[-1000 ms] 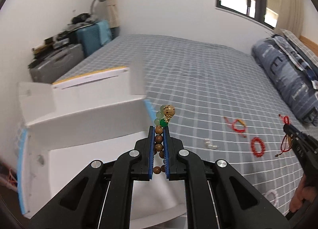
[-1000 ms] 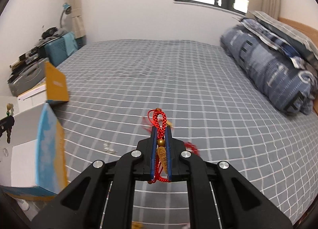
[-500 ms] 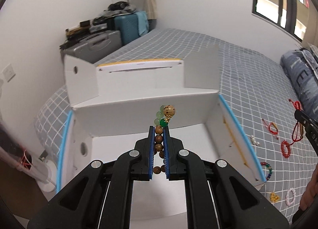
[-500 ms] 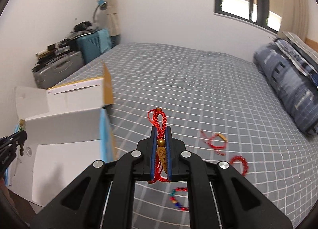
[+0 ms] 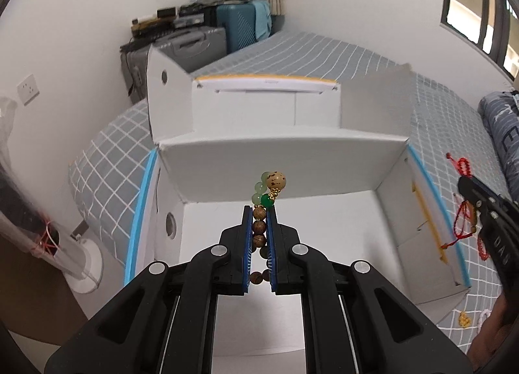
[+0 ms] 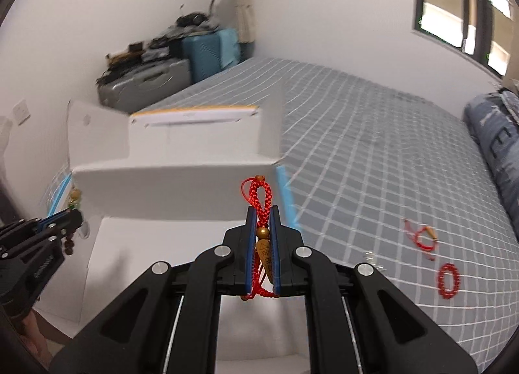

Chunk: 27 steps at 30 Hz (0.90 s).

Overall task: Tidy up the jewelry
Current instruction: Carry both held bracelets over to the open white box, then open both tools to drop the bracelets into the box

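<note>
Our left gripper [image 5: 259, 211], clamped on the wooden bead bracelet [image 5: 260, 228], hangs over the open white box [image 5: 292, 160], its floor straight below. Our right gripper [image 6: 262, 211], clamped on the red cord charm [image 6: 263, 244], sits above the box's right wall, needing a leftward shift to clear it.

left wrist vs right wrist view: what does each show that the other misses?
Left wrist only: the box floor under the closed left hand-held gripper, and a small gold trinket on the bed by the box's right wall.

Right wrist only: a red bead bracelet and a red cord piece lying on the checked bedspread.

Both: the open white box, the wooden bead bracelet in the left hand-held gripper, and the red knotted charm in the right hand-held gripper.
</note>
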{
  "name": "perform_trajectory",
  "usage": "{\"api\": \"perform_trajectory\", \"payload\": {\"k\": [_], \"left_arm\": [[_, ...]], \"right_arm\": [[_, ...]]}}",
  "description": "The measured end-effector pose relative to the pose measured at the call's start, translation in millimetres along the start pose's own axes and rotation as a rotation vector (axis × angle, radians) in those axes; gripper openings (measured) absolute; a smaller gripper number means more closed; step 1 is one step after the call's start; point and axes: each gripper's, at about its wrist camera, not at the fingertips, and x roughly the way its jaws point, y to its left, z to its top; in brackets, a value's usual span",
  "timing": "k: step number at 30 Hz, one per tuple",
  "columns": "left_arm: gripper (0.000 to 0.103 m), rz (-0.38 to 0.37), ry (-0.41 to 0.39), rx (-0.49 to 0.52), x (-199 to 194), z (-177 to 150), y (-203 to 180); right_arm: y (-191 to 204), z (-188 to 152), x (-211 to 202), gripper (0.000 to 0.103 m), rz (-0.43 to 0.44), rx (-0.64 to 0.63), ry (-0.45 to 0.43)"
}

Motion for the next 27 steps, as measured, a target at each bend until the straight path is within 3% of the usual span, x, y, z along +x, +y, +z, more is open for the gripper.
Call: {"api": "perform_trajectory", "payload": {"k": [8, 15, 27], "left_arm": [[0.008, 0.0, 0.121, 0.007, 39.7, -8.9, 6.7], [0.008, -0.011, 0.211, 0.004, 60.2, -14.1, 6.4], [0.008, 0.0, 0.27, -0.001, 70.7, -19.2, 14.2]], "right_arm": [[27.3, -15.8, 46.6, 0.007, 0.044, -0.039, 0.141], [32.1, -20.6, 81.4, 0.007, 0.05, -0.05, 0.322], [39.8, -27.4, 89.8, 0.009, 0.044, -0.071, 0.381]]}}
